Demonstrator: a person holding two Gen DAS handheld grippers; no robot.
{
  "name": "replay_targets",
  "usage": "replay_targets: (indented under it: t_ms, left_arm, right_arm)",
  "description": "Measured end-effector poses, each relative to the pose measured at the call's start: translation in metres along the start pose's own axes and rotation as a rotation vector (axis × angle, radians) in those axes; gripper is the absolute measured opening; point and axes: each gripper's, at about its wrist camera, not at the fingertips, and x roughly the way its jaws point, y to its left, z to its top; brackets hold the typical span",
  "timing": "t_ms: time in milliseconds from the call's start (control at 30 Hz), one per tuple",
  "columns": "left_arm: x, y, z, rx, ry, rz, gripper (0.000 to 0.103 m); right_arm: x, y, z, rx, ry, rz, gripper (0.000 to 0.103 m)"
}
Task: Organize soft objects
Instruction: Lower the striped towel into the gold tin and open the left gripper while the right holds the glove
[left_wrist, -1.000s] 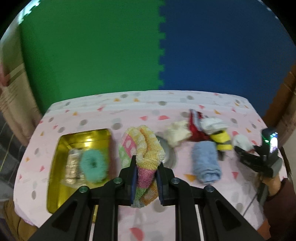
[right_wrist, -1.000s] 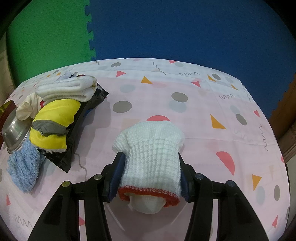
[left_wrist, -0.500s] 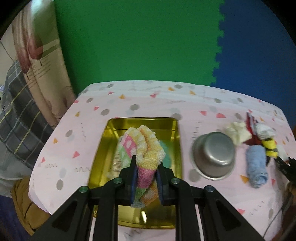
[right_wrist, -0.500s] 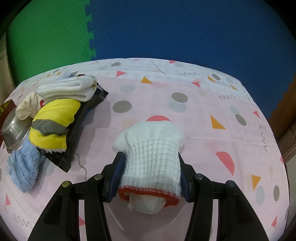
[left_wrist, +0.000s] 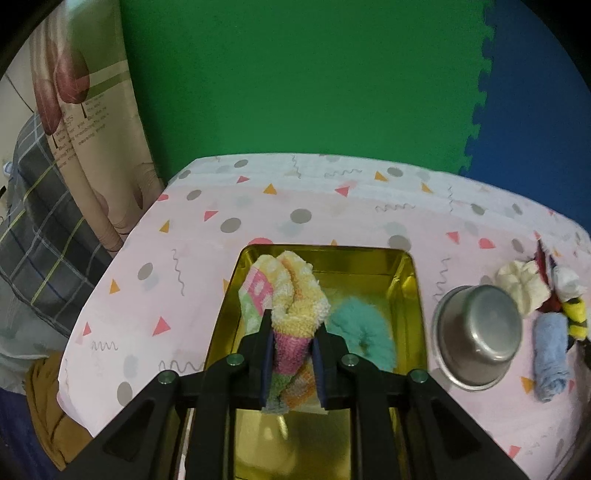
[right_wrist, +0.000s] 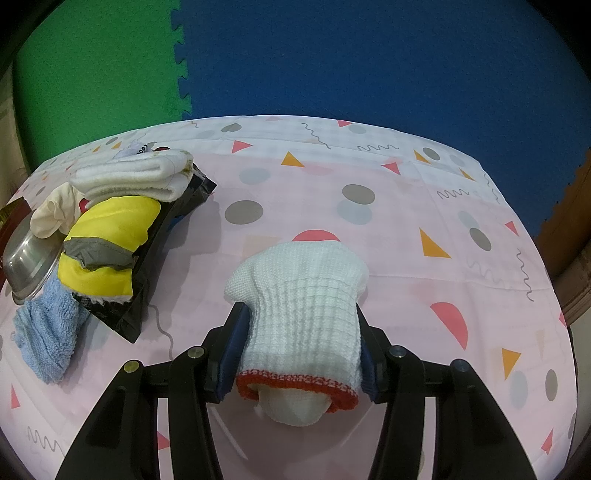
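Note:
My left gripper (left_wrist: 293, 325) is shut on a rolled pastel striped towel (left_wrist: 291, 295) and hangs over the gold metal tray (left_wrist: 404, 269). A fluffy teal scrunchie (left_wrist: 364, 334) lies in the tray to the right of the towel. My right gripper (right_wrist: 301, 314) is shut on a white knit glove with a red cuff (right_wrist: 306, 306), low over the pink tablecloth. To its left lie a yellow and grey cloth (right_wrist: 107, 243), a folded white towel (right_wrist: 136, 177) and a blue towel (right_wrist: 48, 332).
A steel bowl (left_wrist: 478, 334) stands right of the tray, with a cream cloth (left_wrist: 521, 284) and the blue towel (left_wrist: 550, 356) beyond it. A black bag (right_wrist: 162, 236) lies under the pile. Green and blue foam mats form the back wall. A curtain (left_wrist: 74, 129) hangs at left.
My left gripper has carried the striped towel leftward from beside the bowl to over the gold tray and sunk lower. The right gripper and its glove have not moved.

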Motion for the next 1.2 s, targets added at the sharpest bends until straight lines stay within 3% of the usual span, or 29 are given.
replay_targets:
  t_ms: [300, 633, 800, 1200]
  left_arm:
    - [0.028, 0.008, -0.004, -0.004, 0.055, 0.024, 0.018]
    - [0.033, 0.005, -0.011, 0.014, 0.125, 0.029, 0.025]
    - [0.028, 0.008, -0.013, 0.002, 0.128, 0.045, 0.038]
    - [-0.014, 0.015, -0.039, -0.073, 0.061, 0.029, 0.039]
  right_arm:
    - [0.000, -0.001, 0.000, -0.002, 0.000, -0.002, 0.051]
    - [0.000, 0.000, 0.000, -0.003, 0.001, -0.005, 0.051]
    - [0.000, 0.000, 0.000, -0.004, 0.001, -0.006, 0.051]
    - [0.000, 0.000, 0.000, -0.004, 0.003, -0.009, 0.052]
